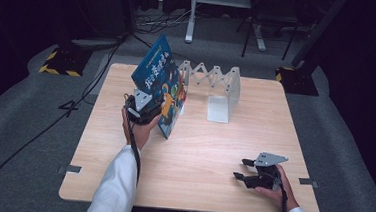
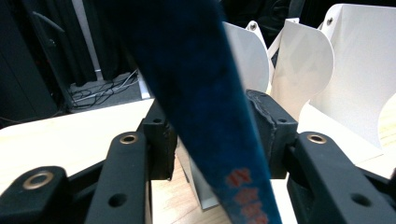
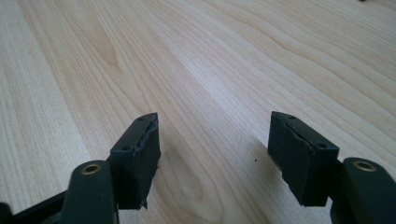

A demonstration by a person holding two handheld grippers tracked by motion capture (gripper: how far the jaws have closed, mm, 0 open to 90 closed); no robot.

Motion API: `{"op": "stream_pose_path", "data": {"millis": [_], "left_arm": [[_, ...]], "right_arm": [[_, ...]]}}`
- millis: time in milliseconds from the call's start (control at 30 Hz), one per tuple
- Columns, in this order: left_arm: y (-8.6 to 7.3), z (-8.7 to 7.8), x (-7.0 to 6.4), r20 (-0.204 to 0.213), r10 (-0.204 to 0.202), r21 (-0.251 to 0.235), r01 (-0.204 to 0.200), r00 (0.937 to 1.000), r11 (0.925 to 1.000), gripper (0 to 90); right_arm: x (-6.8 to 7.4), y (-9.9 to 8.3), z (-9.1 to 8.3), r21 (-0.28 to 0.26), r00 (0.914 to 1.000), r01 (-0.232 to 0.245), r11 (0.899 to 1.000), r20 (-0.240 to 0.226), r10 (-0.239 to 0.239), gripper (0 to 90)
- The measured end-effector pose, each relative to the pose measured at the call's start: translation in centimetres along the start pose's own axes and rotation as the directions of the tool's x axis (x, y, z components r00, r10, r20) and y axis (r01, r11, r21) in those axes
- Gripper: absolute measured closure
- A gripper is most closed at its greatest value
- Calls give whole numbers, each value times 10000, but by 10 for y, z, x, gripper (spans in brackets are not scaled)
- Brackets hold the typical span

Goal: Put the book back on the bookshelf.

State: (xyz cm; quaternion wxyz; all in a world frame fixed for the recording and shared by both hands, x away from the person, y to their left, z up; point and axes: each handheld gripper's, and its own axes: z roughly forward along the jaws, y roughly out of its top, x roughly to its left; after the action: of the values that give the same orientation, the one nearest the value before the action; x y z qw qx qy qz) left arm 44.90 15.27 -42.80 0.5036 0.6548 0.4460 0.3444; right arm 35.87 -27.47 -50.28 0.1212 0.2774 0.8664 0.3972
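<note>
A blue picture book (image 1: pixel 159 79) stands tilted on its lower corner at the table's left centre, leaning against the left end of a white folding book rack (image 1: pixel 221 88). My left gripper (image 1: pixel 147 107) is shut on the book's near edge. In the left gripper view the blue book (image 2: pixel 205 93) runs between the two jaws (image 2: pixel 215 133), and the white rack panels (image 2: pixel 345 70) stand just behind. My right gripper (image 1: pixel 244 170) rests low over the table's front right, open, with bare wood between its jaws (image 3: pixel 215 149).
The wooden table (image 1: pixel 198 152) stands on grey carpet. Cables and a yellow-black striped base (image 1: pixel 58 62) lie on the floor to the left. A dark stand base (image 1: pixel 298 76) is behind the table's right corner, and desk legs are farther back.
</note>
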Motion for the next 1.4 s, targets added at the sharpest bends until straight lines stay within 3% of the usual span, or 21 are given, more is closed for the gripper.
{"op": "stream_pose_path", "data": {"millis": [67,167,567,867,1067,1167,1300,1400], "left_arm": [[0,-1,0,15,-21,44,21,10000,10000,548],[-1,-3,0,368,94,124,-98,9993,9999,550],[-2,-7,1,591,352,384,-375,9976,9986,551],[-2,-12,4,670,722,643,-765,9951,9950,476],[1,-17,6,747,1163,849,-1226,9904,9888,452],[2,-18,3,881,1611,1118,-1705,9830,9790,439],[2,-19,0,918,1735,1127,-1833,9806,9766,440],[3,-19,-2,992,1982,1257,-2099,9751,9696,424]], "right_arm": [[0,0,0,-17,10000,-12,10000,-12,12,348],[0,0,0,-32,10000,-32,10000,3,32,344],[0,0,0,11,10000,-13,10000,40,13,344],[0,0,1,49,10000,-19,10000,69,19,345],[-1,0,1,49,9999,-96,9999,95,96,345],[-1,0,1,54,9999,-113,9999,132,112,343],[0,0,1,57,9998,-125,9999,141,124,343],[0,0,1,42,9998,-107,9999,141,106,342]]}}
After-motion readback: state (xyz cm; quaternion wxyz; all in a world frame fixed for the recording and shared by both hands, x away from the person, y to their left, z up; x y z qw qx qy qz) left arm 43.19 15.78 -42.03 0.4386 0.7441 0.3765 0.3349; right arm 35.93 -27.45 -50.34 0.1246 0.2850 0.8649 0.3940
